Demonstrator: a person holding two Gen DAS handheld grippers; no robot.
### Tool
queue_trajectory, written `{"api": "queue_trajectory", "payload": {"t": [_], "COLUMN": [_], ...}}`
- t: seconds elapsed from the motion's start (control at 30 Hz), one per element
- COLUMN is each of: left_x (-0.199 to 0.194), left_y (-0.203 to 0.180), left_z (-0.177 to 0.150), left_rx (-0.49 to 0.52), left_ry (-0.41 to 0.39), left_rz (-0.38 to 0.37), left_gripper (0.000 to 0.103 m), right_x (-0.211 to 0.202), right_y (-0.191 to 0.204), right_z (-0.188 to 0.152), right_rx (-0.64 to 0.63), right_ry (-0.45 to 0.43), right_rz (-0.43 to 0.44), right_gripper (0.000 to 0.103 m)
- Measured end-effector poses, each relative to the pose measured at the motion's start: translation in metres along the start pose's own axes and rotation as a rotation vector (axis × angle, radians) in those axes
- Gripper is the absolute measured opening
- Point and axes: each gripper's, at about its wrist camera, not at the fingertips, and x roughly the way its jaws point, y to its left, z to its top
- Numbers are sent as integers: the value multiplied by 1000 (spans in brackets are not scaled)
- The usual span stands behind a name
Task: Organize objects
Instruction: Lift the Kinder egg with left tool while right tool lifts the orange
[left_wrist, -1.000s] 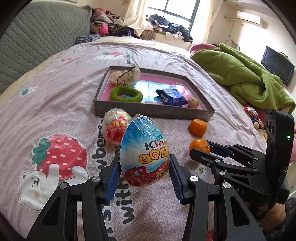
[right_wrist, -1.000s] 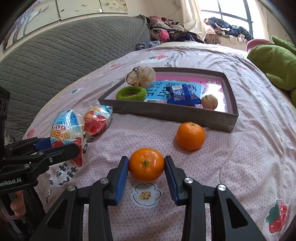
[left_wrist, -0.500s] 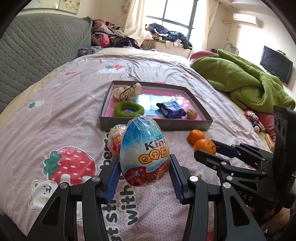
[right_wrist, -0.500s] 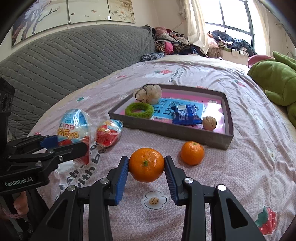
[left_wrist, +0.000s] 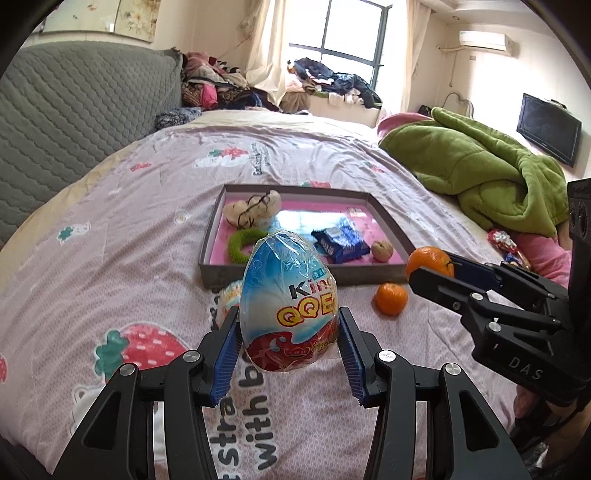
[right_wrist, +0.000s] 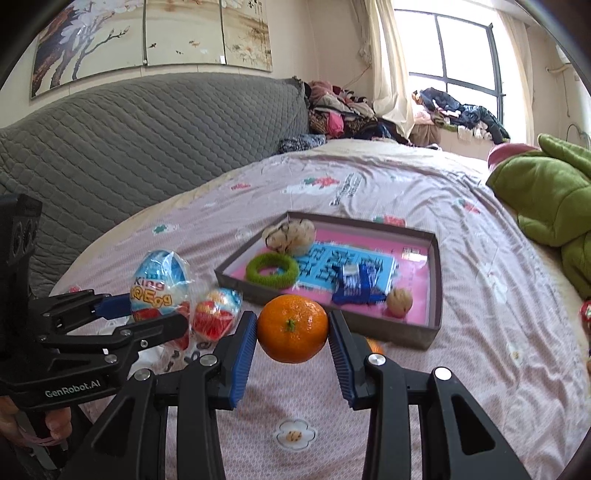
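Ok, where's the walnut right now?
The walnut lies inside the grey tray, in its near right corner in the right wrist view, just right of the blue snack packet.

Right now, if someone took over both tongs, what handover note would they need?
Left tongs: shut on the big wrapped egg, held clear of the bedspread.
Right tongs: shut on an orange, also off the bed.
Tray: already holds the green ring, the cream fluffy item, the blue snack packet and a walnut.
On the bed: the small wrapped egg and a second orange, both just in front of the tray.
Left to do: probably set both held items in the tray, then collect those two.
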Motion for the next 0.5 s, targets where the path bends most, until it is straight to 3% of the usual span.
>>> {"api": "queue_trajectory", "payload": {"t": [0.5], "left_x": [-3], "left_y": [-9], "left_z": [34], "left_rx": [26], "left_ry": [-59], "left_rz": [21], "left_gripper": [52], "right_x": [-13], "right_y": [-2], "right_z": [29], "right_rx": [-11], "right_ry": [-81], "right_rz": [1], "right_gripper": [40]}}
